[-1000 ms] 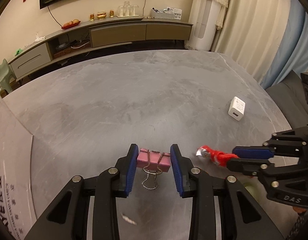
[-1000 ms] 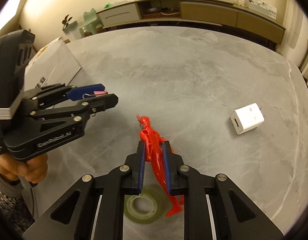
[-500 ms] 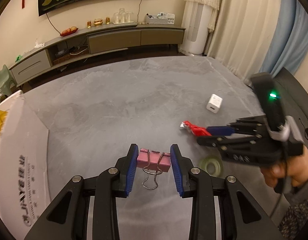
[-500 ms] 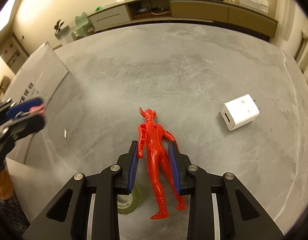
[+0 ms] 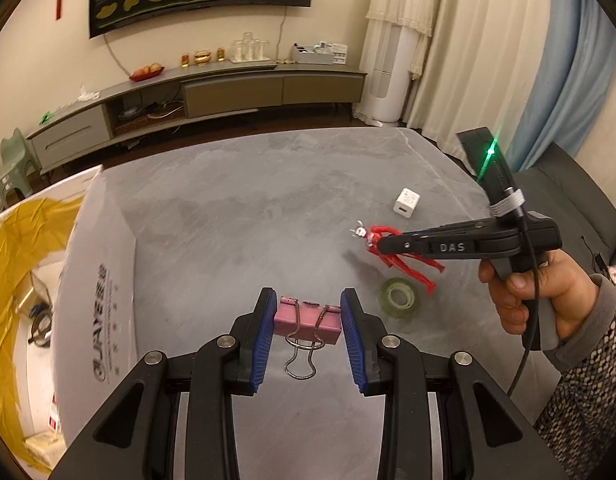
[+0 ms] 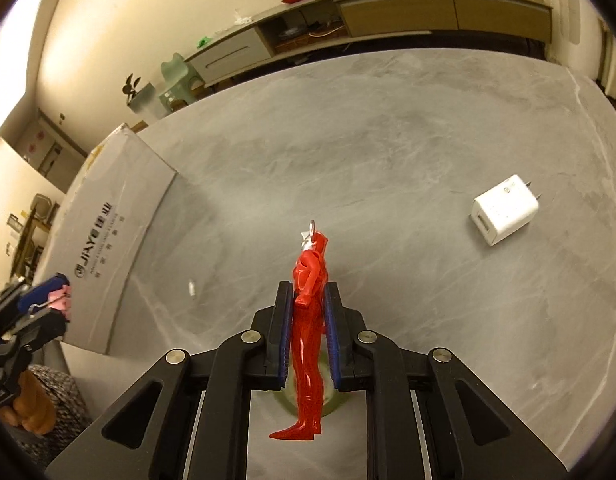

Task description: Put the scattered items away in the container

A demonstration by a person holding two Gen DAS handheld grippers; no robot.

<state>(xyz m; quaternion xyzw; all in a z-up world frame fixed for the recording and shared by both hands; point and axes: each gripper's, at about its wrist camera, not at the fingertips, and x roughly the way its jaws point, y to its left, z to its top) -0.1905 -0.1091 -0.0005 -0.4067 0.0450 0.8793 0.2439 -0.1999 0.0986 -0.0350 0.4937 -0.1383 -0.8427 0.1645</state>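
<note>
My left gripper [image 5: 308,320] is shut on a pink binder clip [image 5: 308,319], held above the grey table beside the white cardboard box [image 5: 96,296]. The box stands at the left, with yellow lining [image 5: 20,220] inside. My right gripper [image 6: 306,320] is shut on a red toy figure [image 6: 308,312], lifted off the table with its head pointing away. In the left wrist view the red toy figure [image 5: 403,256] hangs in the right gripper [image 5: 383,245]. In the right wrist view the left gripper [image 6: 48,300] with the pink binder clip [image 6: 62,302] shows at the left edge, near the white cardboard box [image 6: 108,240].
A white charger plug [image 6: 503,220] lies on the table to the right, also the white charger plug [image 5: 407,202]. A roll of clear tape [image 5: 399,300] lies below the figure. A small white scrap [image 6: 192,289] lies near the box. A person's hand [image 5: 523,292] holds the right gripper's handle.
The right gripper has lifted the red figure off the table and turned it on edge. The left gripper, still holding the clip, has risen and moved left towards the box.
</note>
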